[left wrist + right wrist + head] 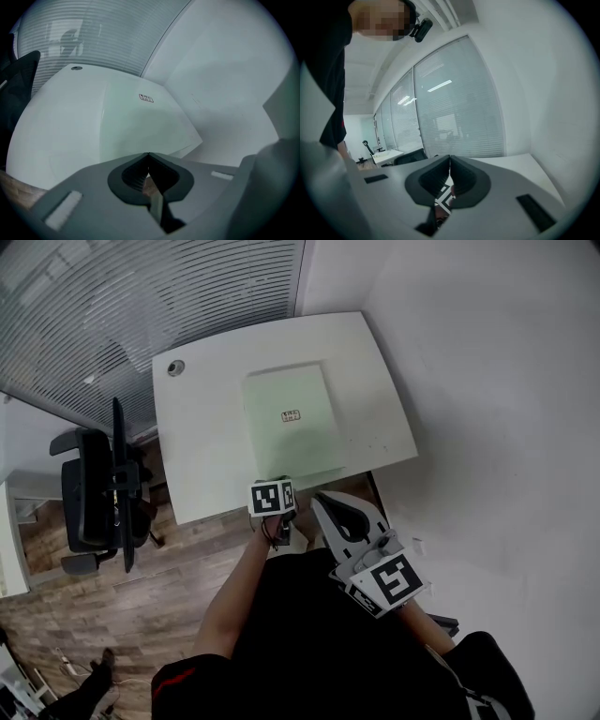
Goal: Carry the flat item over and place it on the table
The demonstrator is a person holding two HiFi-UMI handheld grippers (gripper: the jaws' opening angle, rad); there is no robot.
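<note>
Currently, flat sheet (291, 423) lies on white table (197, 427), reaching its front edge. L gripper (148, 154): jaws pressed together, empty, aimed at sheet. R gripper (449, 157): jaws together, empty.

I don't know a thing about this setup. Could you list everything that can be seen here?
table: one, white, centre, by the wall
flat item: one, pale green with a small label, lying on the table
cable hole: one, grey, table's far left corner
office chair: one, black, left of the table
blinds: one set, grey, beyond the table
floor: wooden, brown, below
left gripper: one, grey, jaws together, at the table's near edge
right gripper: one, grey, jaws together, beside it
</note>
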